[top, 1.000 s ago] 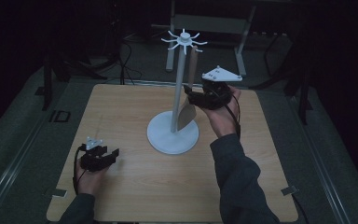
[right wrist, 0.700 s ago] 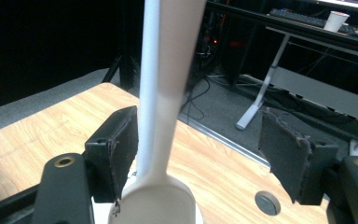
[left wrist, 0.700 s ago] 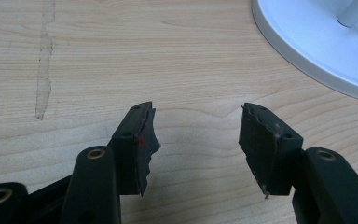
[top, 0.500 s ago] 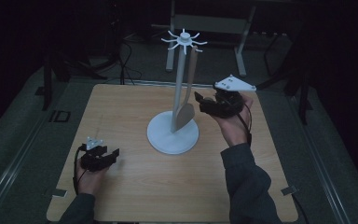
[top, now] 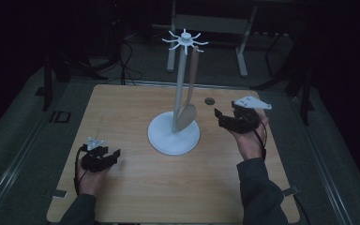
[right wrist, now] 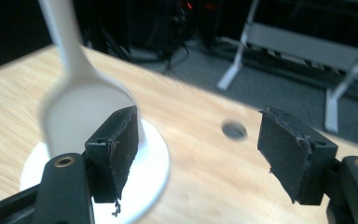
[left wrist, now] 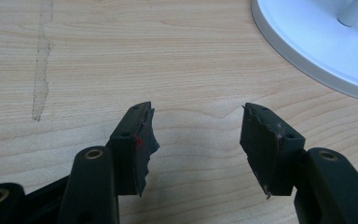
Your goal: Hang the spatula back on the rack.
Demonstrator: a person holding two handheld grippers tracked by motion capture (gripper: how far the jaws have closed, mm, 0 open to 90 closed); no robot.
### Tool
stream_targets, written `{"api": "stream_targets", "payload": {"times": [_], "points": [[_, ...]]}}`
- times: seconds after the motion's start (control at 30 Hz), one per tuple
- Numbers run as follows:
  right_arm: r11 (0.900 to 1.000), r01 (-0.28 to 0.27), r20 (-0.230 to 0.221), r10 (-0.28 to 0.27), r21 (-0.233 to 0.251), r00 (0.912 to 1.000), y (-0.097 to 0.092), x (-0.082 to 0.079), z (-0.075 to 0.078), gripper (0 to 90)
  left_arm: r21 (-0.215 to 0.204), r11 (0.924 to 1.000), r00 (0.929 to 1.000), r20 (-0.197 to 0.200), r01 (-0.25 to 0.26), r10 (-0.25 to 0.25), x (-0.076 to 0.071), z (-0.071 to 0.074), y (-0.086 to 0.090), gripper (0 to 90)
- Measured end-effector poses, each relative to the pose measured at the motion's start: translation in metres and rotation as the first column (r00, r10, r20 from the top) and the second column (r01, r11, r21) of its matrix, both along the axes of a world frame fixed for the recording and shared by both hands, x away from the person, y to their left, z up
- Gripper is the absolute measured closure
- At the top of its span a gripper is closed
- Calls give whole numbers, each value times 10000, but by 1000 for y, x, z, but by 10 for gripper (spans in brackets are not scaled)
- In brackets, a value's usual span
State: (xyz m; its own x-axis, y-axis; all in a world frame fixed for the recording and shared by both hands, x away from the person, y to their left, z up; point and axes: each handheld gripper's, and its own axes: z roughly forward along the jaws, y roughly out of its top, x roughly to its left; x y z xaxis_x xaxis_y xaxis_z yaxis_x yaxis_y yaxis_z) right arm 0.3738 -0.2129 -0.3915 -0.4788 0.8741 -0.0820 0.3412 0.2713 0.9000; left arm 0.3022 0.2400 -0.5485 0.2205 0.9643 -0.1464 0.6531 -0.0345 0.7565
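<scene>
A white rack has a pole, a ring of hooks point(top: 184, 40) at its top and a round base point(top: 174, 136), and stands mid-table. A pale wooden spoon point(top: 191, 89) hangs from one hook, bowl down near the base. My right gripper point(top: 218, 118) is open, a short way right of the spoon and not touching it. In the right gripper view the spoon's bowl point(right wrist: 81, 112) shows blurred behind the left jaw of my right gripper point(right wrist: 198, 140). My left gripper point(top: 115, 155) rests open at the front left. In the left gripper view it point(left wrist: 196, 135) holds nothing, with the base point(left wrist: 317, 51) ahead.
A small round hole point(top: 210, 101) lies in the wooden tabletop point(top: 122, 108) behind the right gripper, also seen as a hole point(right wrist: 233, 129) between the right jaws. A scuff mark point(left wrist: 41, 70) runs along the wood. Dark floor, cables and a metal frame point(top: 215, 23) lie beyond the far edge.
My right gripper has drawn back to the right and toward the person, away from the spoon, which stays hanging on the rack. The left gripper has not moved.
</scene>
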Motion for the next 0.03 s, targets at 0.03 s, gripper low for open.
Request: {"api": "stream_targets", "payload": {"times": [0.03], "points": [[9998, 159, -178, -160, -73, 9997, -6, 1, -9, 287, -8, 10000, 10000, -4, -9, 9, 0, 0, 0, 445]]}}
